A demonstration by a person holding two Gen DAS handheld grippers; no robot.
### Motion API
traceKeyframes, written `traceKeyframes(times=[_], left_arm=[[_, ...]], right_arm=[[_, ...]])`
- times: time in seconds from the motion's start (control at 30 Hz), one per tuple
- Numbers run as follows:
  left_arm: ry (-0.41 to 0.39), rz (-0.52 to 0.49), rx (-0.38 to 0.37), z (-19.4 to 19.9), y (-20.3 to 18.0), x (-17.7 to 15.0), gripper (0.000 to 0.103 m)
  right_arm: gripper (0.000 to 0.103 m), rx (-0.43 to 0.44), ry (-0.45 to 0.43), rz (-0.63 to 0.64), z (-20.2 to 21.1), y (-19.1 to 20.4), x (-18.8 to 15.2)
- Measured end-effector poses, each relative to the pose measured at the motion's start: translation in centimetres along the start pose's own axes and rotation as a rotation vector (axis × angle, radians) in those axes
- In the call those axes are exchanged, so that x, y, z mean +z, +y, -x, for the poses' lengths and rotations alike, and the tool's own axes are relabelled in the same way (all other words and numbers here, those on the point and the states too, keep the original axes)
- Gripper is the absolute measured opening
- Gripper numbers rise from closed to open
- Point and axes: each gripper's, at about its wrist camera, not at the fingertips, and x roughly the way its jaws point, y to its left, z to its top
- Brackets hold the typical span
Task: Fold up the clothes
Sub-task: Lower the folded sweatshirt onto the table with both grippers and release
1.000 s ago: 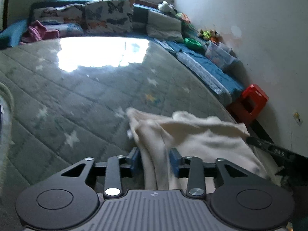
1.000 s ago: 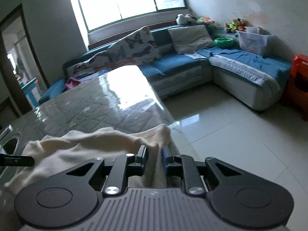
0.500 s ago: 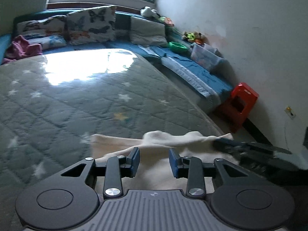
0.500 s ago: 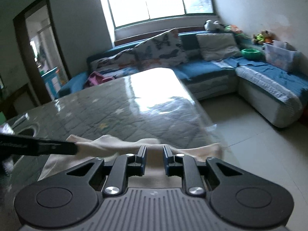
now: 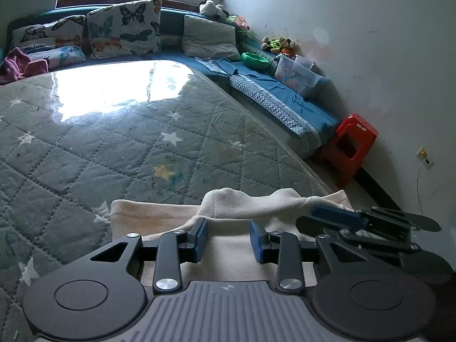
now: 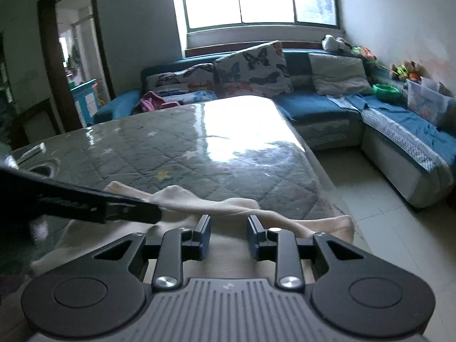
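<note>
Left wrist view showed the cream cloth lying on the tabletop, at its near right edge. One fold looked done, with a bumpy ridge left to smooth. Left tongs stood partly open over it, holding nothing. Right tongs had just opened and let go. Lots of bare tabletop lay ahead.
</note>
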Motion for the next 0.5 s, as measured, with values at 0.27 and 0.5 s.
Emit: traceKeyframes(times=[0.27, 0.5], left_arm=[[0.004, 0.010, 0.000, 0.0, 0.2, 0.2, 0.035], [-0.003, 0.007, 0.007, -0.1, -0.1, 0.1, 0.035]], right_arm=[[0.028, 0.078, 0.017, 0.082, 0.5, 3.2, -1.1], [0.038, 0.091, 0.012, 0.137, 3.5, 5.1, -3.4]])
